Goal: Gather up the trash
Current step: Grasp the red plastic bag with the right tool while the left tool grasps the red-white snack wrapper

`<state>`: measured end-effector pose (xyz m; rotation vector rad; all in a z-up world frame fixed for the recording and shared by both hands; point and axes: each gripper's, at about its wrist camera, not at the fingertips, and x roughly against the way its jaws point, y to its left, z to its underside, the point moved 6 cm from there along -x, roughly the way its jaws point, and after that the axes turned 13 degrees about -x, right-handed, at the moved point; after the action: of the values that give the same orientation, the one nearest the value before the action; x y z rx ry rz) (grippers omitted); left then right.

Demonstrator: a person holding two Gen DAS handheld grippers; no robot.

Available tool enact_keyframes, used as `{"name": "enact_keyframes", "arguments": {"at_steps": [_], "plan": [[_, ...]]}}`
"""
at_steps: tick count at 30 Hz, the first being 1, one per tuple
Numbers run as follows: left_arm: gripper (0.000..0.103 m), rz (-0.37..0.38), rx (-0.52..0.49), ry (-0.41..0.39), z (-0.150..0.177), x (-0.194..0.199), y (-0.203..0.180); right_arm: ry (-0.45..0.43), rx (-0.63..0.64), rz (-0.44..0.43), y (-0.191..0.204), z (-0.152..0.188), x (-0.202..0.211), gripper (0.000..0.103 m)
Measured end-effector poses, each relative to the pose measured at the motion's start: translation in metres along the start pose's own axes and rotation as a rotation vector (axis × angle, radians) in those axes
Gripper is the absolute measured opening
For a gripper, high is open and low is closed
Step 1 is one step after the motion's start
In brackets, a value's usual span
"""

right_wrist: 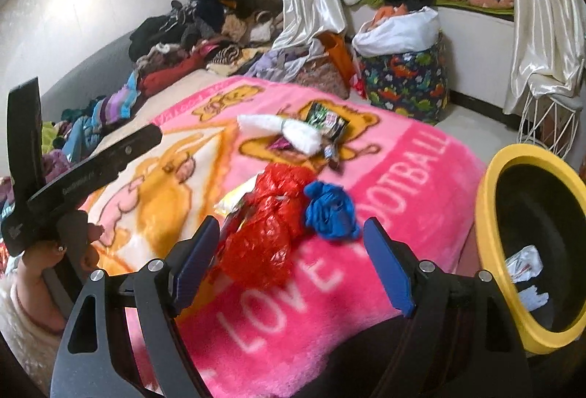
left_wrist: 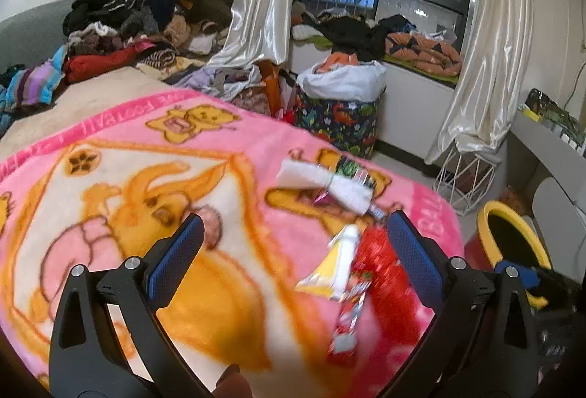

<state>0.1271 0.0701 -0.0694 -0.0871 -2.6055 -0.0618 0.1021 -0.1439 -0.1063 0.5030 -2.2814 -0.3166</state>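
Observation:
Trash lies on a pink cartoon blanket [right_wrist: 384, 174]: a crumpled red plastic bag [right_wrist: 263, 236], a blue crumpled wad [right_wrist: 329, 211], a white tissue roll [right_wrist: 293, 134], a dark green wrapper [right_wrist: 326, 121] and a yellow-white wrapper [left_wrist: 329, 269]. A yellow-rimmed black bin [right_wrist: 490, 244] stands at the bed's right edge and holds white scraps. My right gripper [right_wrist: 293, 258] is open and empty, just above the red bag and blue wad. My left gripper [left_wrist: 293, 251] is open and empty over the blanket, near the yellow-white wrapper and a red wrapper [left_wrist: 348, 306]. It also shows in the right wrist view [right_wrist: 84, 156].
A pile of clothes [left_wrist: 139, 28] covers the bed's far end. A dinosaur-print hamper [left_wrist: 340, 119] and a white wire basket [left_wrist: 465, 178] stand on the floor by the curtained window. A grey desk [left_wrist: 542, 141] is at the right.

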Motion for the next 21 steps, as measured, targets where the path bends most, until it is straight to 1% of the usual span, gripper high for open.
{"name": "enact_keyframes", "arguments": {"at_steps": [3,8,9,11,13,14,15,16,17,18,20,21], "plan": [[0.092,0.023,-0.006,0.033,0.016,-0.001,0.005,0.045,-0.021,-0.006,0.003,0.006,-0.012,0.077],[0.08,0.102,-0.006,0.09,0.041,-0.006,0.002,0.125,-0.032,0.012,0.011,0.015,-0.035,0.073],[0.075,0.138,-0.003,0.11,0.047,-0.008,0.0,0.148,-0.049,0.016,0.011,0.017,-0.041,0.072],[0.073,0.182,-0.004,0.146,0.056,-0.013,-0.007,0.179,-0.072,0.011,0.012,0.019,-0.049,0.069],[0.066,0.225,-0.01,0.177,0.064,-0.017,-0.014,0.221,-0.102,0.001,0.009,0.022,-0.061,0.06],[0.065,0.243,-0.009,0.194,0.068,-0.019,-0.018,0.236,-0.111,-0.004,0.008,0.022,-0.065,0.051],[0.062,0.253,-0.008,0.204,0.072,-0.02,-0.02,0.269,-0.122,-0.016,0.006,0.025,-0.071,0.035],[0.06,0.273,-0.007,0.22,0.075,-0.023,-0.024,0.288,-0.132,-0.031,0.004,0.027,-0.074,0.026],[0.059,0.285,-0.006,0.232,0.078,-0.025,-0.027,0.299,-0.146,-0.041,0.001,0.028,-0.075,0.012],[0.058,0.296,-0.005,0.239,0.079,-0.026,-0.031,0.301,-0.161,-0.043,-0.002,0.028,-0.075,0.007],[0.054,0.324,-0.011,0.252,0.082,-0.03,-0.039,0.294,-0.169,-0.056,-0.006,0.027,-0.07,0.002],[0.052,0.337,-0.012,0.256,0.082,-0.032,-0.042,0.289,-0.172,-0.058,-0.008,0.025,-0.067,0.002]]}}
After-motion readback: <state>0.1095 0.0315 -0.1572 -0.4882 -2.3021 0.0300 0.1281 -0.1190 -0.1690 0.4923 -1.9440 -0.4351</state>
